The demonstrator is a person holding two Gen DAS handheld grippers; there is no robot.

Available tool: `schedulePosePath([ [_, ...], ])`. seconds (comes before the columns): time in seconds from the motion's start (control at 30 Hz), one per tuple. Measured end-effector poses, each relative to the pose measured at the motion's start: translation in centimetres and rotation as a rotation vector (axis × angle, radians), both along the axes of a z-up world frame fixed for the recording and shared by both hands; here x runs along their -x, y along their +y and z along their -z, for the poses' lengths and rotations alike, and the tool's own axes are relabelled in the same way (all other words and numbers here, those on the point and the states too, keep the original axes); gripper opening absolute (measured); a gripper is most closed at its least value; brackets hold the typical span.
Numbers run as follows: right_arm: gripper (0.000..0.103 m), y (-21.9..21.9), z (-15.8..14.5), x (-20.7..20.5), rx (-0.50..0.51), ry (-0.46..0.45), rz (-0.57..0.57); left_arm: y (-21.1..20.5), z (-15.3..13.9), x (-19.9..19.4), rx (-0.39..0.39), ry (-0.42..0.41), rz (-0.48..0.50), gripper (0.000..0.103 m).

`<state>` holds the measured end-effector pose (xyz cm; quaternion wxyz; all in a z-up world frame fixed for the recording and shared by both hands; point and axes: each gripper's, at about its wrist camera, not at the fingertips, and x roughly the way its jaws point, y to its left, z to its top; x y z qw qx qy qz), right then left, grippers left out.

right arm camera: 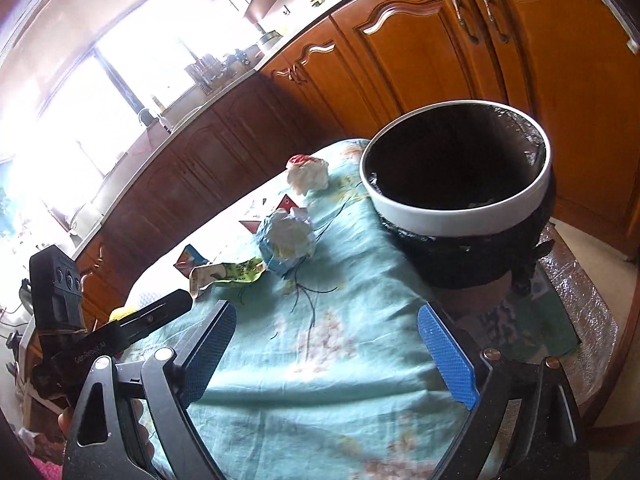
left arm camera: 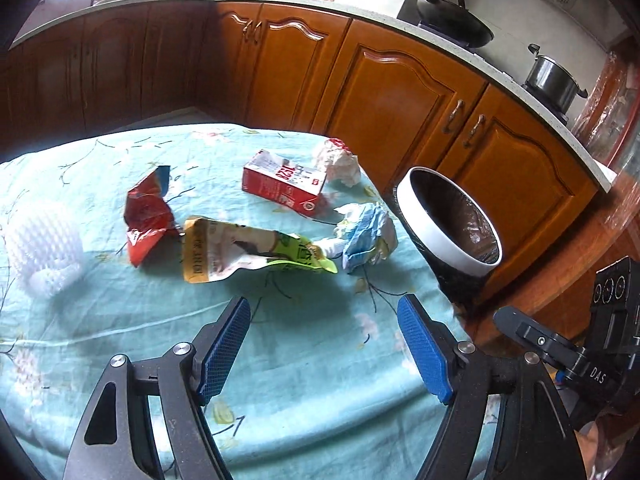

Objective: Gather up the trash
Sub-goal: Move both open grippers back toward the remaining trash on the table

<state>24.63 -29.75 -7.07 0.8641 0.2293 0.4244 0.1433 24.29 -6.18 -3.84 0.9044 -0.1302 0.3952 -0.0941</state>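
On the teal tablecloth (left arm camera: 120,320) ahead of me, from the left: a white foam net (left arm camera: 44,248), a red wrapper (left arm camera: 148,216), then a yellow-green pouch (left arm camera: 240,252) lying flat, its long axis running left to right. Behind it sits a red carton (left arm camera: 284,182), angled, and two paper wads (left arm camera: 368,236). The bin (left arm camera: 448,216) stands at the table's right edge. My left gripper (left arm camera: 324,344) and right gripper (right arm camera: 326,354) both hover wide apart, holding nothing.

Blown-out window (right arm camera: 100,92) glare, fisheye-bent edges, dark vignetted corners.
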Motion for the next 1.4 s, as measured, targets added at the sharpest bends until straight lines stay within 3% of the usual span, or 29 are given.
schedulePosePath([
  [0.53, 0.094, 8.0, -0.3, -1.1, 0.049, -0.025, -0.175, 8.3, 0.0, 3.9, 0.026, 0.036, -0.164, 0.076],
  [0.73, 0.093, 11.4, -0.6, -2.4, 0.112, -0.054, -0.333, 11.4, -0.9, 4.5, 0.032, 0.023, -0.25, 0.076],
  [0.93, 0.093, 15.2, -1.1, -4.1, 0.212, -0.113, -0.475, 15.2, -2.2, 4.7, 0.039, 0.01, -0.367, 0.077],
  [1.13, 0.093, 18.8, -0.3, -6.3, 0.368, -0.156, -0.594, 18.4, -1.6, 3.6, 0.049, 0.053, -0.455, 0.081],
  [1.4, 0.091, 21.5, 2.7, -8.6, 0.527, -0.152, -0.647, 19.5, 0.8, -0.5, 0.045, 0.101, -0.45, 0.081],
])
